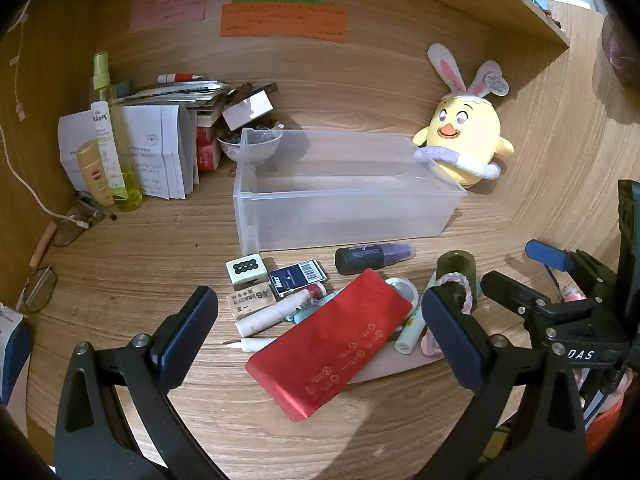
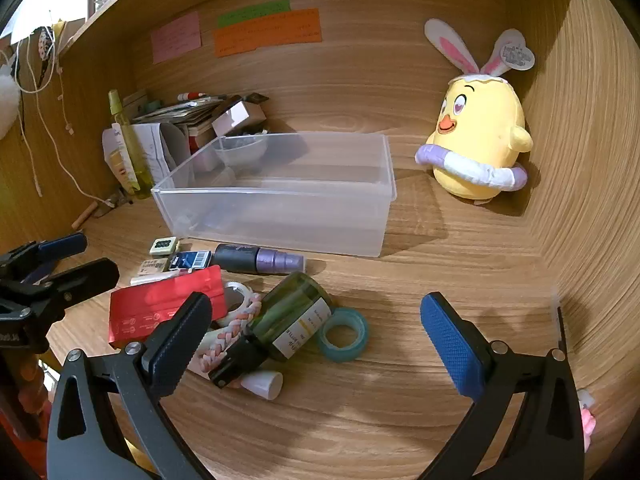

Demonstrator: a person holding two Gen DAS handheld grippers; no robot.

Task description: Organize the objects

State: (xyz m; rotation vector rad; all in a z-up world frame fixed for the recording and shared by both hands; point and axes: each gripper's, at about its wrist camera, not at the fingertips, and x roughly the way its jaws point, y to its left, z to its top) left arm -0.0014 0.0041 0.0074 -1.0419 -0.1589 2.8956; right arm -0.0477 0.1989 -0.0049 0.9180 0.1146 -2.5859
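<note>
A clear plastic bin (image 1: 344,204) (image 2: 280,216) stands empty on the wooden desk. In front of it lies a pile: a red pouch (image 1: 328,344) (image 2: 160,308), a dark purple-capped bottle (image 1: 372,258) (image 2: 260,259), a green glass bottle (image 2: 292,316) (image 1: 456,270), a teal tape roll (image 2: 343,334), a braided pink band (image 2: 228,336), erasers (image 1: 251,302) and a blue card (image 1: 298,276). My left gripper (image 1: 320,320) is open above the red pouch. My right gripper (image 2: 316,332) is open above the green bottle and tape roll.
A yellow chick plush (image 1: 466,140) (image 2: 480,148) sits at the back right corner. Bottles (image 1: 108,140), papers, boxes and a bowl (image 1: 250,146) crowd the back left. Glasses (image 1: 40,288) lie at the left edge. Sticky notes (image 1: 280,20) hang on the back wall.
</note>
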